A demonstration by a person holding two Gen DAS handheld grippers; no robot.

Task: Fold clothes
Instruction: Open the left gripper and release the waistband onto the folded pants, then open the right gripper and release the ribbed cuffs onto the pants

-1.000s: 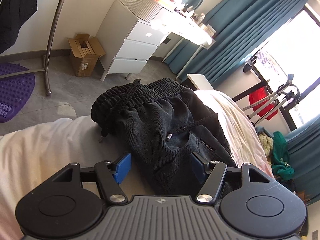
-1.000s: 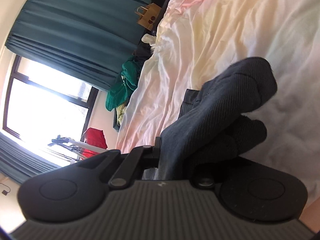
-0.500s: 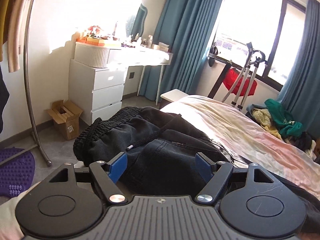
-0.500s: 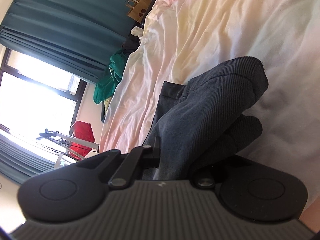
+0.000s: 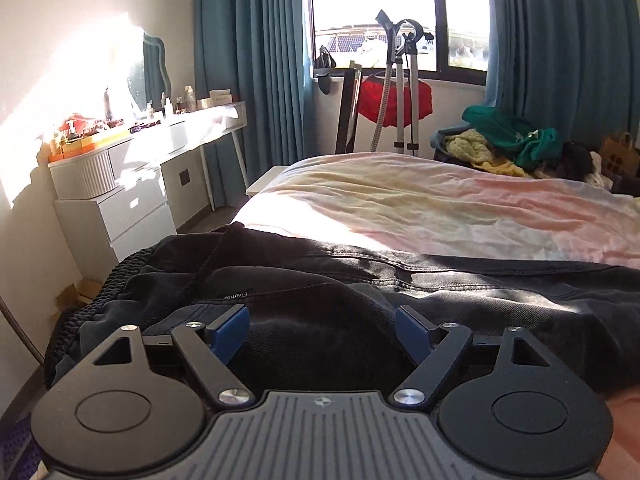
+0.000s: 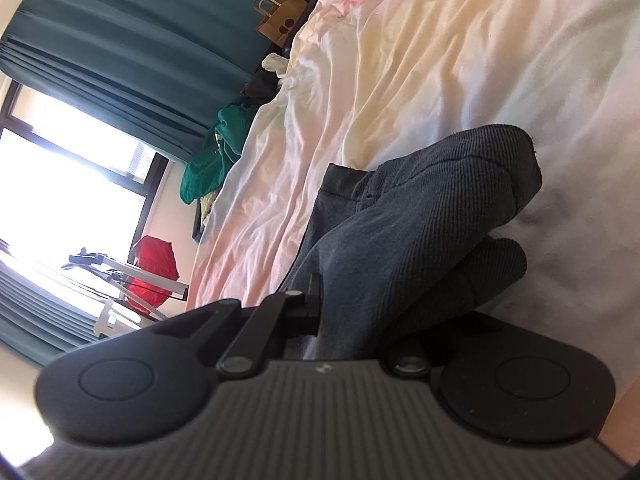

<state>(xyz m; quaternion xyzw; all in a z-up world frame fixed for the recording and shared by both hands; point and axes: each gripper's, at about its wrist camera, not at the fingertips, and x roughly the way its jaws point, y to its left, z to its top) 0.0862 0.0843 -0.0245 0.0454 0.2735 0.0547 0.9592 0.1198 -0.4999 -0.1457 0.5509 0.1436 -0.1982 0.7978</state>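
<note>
Dark trousers (image 5: 460,284) with an elastic drawstring waistband (image 5: 100,284) lie across the near edge of the bed (image 5: 420,208). My left gripper (image 5: 322,326) is open, its blue pads either side of a fold of the trousers near the waistband. My right gripper (image 6: 356,304) is shut on the trouser leg end (image 6: 432,216), a bunched ribbed dark-grey fold that hides the right finger. The rest of that leg trails back over the sheet.
The pastel sheet (image 6: 420,60) covers the bed. A white dresser and desk (image 5: 132,184) stand left, a heap of clothes (image 5: 512,140) and a paper bag (image 6: 280,20) beyond the bed, a red item on a rack (image 5: 394,96) by the window.
My left gripper has tilted up and swung right, from looking down at the waistband and floor to looking level across the bed. The right gripper keeps its hold and shifts only slightly.
</note>
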